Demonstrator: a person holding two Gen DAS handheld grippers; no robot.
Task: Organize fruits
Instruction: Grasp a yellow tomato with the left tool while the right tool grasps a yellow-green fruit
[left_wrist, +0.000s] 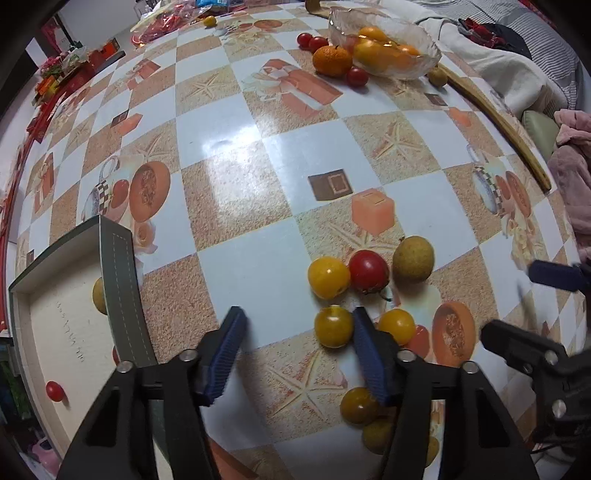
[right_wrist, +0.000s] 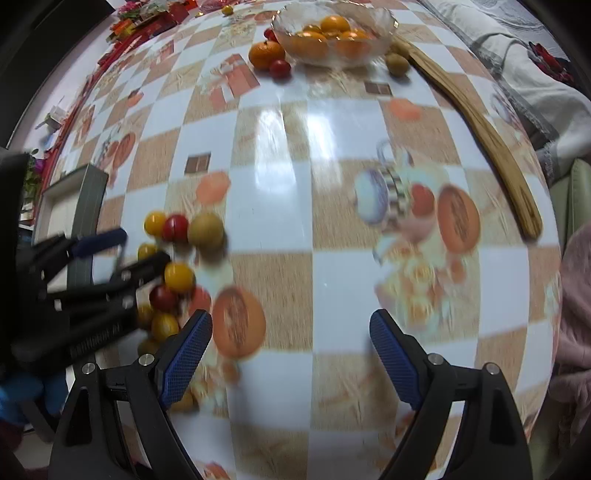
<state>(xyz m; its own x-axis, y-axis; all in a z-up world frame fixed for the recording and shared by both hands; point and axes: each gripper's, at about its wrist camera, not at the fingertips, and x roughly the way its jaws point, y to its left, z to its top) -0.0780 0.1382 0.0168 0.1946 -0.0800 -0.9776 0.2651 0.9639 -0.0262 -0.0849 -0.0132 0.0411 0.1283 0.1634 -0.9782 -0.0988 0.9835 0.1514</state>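
Observation:
My left gripper (left_wrist: 297, 319) is open and empty, low over the table. A yellow tomato (left_wrist: 333, 326) lies just inside its right finger. Beyond lie another yellow tomato (left_wrist: 328, 277), a red tomato (left_wrist: 368, 270) and a brown longan (left_wrist: 413, 259). More yellow tomatoes (left_wrist: 397, 325) lie right of the finger. A grey box (left_wrist: 118, 280) at the left holds a red tomato (left_wrist: 54, 391). A glass bowl (left_wrist: 424, 37) of oranges stands far off. My right gripper (right_wrist: 290, 328) is open and empty over bare table, right of the fruit cluster (right_wrist: 179, 277).
A tangerine (left_wrist: 331, 60) and red tomatoes (left_wrist: 357, 76) lie beside the bowl. A long wooden stick (left_wrist: 498, 118) lies along the right table edge. Cloth and bedding (left_wrist: 517, 66) lie beyond it. Red packets (left_wrist: 74, 70) clutter the far left.

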